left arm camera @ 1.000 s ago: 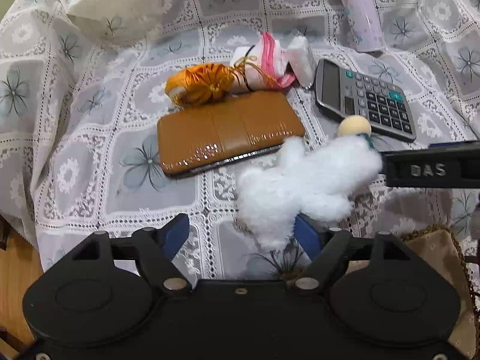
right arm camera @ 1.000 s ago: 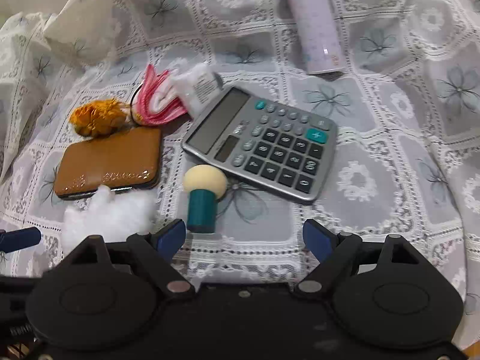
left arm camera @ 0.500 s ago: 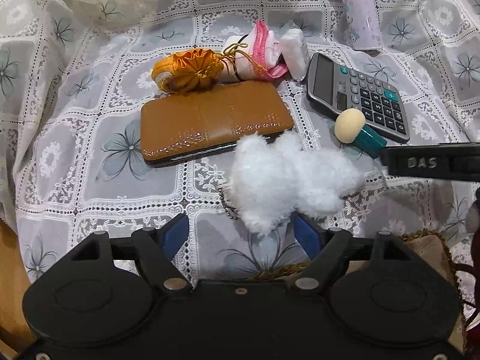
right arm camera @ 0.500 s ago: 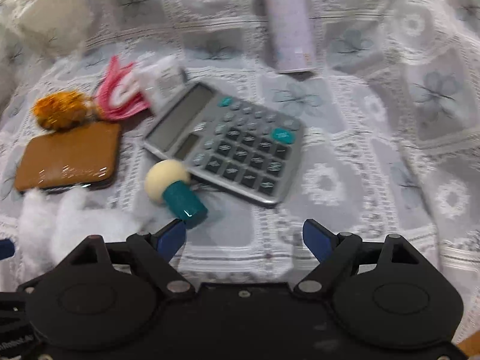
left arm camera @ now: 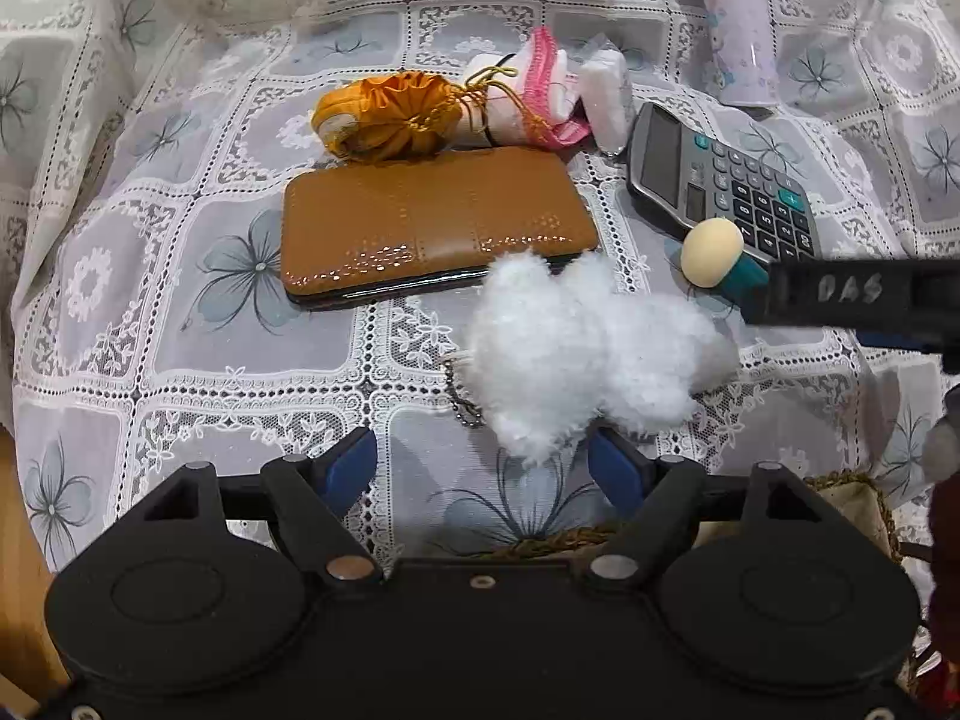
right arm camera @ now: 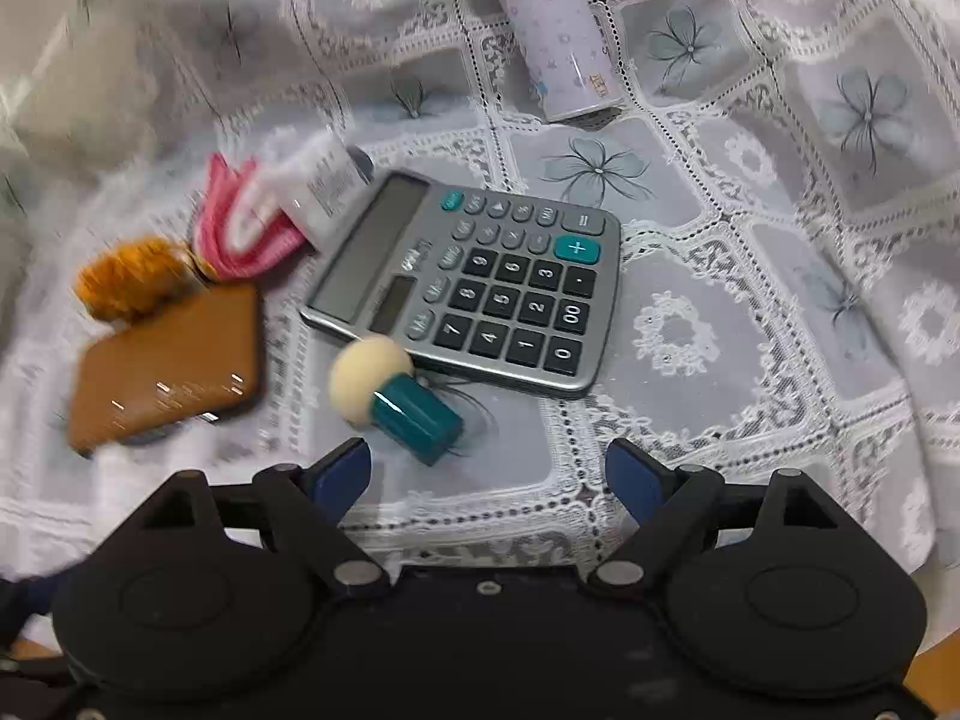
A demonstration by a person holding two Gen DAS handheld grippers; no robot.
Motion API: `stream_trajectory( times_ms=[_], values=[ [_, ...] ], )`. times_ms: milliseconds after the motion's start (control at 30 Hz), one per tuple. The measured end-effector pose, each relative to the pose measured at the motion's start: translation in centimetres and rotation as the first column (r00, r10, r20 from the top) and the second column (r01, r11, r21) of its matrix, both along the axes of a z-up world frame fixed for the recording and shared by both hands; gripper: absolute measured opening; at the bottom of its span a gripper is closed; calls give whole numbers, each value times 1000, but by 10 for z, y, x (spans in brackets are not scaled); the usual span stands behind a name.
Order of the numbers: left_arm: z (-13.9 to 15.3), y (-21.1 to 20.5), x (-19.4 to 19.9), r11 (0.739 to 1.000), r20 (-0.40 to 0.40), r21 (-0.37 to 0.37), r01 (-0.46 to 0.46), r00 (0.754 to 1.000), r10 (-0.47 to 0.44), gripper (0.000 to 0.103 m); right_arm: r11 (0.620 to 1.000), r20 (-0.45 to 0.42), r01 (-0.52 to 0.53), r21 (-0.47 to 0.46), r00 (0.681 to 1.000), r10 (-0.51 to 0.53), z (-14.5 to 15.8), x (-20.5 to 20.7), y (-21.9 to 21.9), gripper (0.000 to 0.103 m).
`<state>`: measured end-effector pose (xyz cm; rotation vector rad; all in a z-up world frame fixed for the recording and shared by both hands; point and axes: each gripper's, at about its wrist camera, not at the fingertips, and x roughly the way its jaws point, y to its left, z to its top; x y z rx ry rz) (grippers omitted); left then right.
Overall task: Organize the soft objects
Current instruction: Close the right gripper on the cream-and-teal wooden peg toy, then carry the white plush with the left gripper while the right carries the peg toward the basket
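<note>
Jaws of the left gripper [left arm camera: 483, 465] gape empty near the fluffy white plush toy [left arm camera: 576, 354]; centre them over its body before closing; right gripper [right arm camera: 487, 471] likewise hangs wide, holding nothing.

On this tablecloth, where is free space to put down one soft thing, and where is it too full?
Free: the cloth left of the brown wallet, and the cloth right of the calculator, below the purple bottle. Crowded: the middle, where the orange pouch, pink-and-white socks, wallet, white fluffy toy and sponge brush lie close together.
</note>
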<state>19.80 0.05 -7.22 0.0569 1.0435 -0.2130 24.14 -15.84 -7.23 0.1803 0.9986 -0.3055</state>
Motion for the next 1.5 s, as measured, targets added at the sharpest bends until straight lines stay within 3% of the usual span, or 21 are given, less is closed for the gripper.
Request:
stream_trajectory(
  times_ms=[67,233,367,533,600,733,833,933,1000,1033,1300,1500],
  values=[
    [0,3,1,1000,-2,-15,-8,1000,8,75,999,-11,-2,-37,1000,1,-4,2,1,85],
    [1,5,2,999,-3,-44,-10,1000,10,75,989,-7,122,-81,992,-123,-1,4,-20,85],
    [-1,6,3,998,-7,-58,-9,1000,9,75,992,10,115,-42,993,-115,0,3,-16,86],
    [-2,10,2,997,-14,-69,-19,1000,18,75,994,17,94,52,995,-95,-8,14,-2,96],
    [-2,12,1,997,-13,-71,-24,1000,23,76,993,25,100,64,995,-101,-10,19,1,101],
    [-2,14,0,997,-14,-71,-34,999,33,77,990,5,114,79,993,-114,-15,30,3,101],
    [-2,14,-1,996,-16,-75,-41,999,40,77,993,-4,97,62,995,-97,-16,36,4,96],
    [-1,13,-3,996,-17,-81,-41,999,40,77,994,6,74,79,997,-75,-15,36,5,81],
    [1,12,-5,996,-14,-85,-37,999,36,80,993,18,46,107,999,-48,-13,33,5,60],
    [2,10,-5,996,-11,-85,-33,999,32,86,992,21,33,122,999,-36,-11,33,6,55],
    [12,-4,-10,996,27,-84,-10,1000,12,89,992,37,15,127,999,-20,-8,20,-1,54],
    [14,-16,-6,996,41,-90,2,999,2,91,997,82,38,64,996,-43,6,0,-12,55]
  ],
)
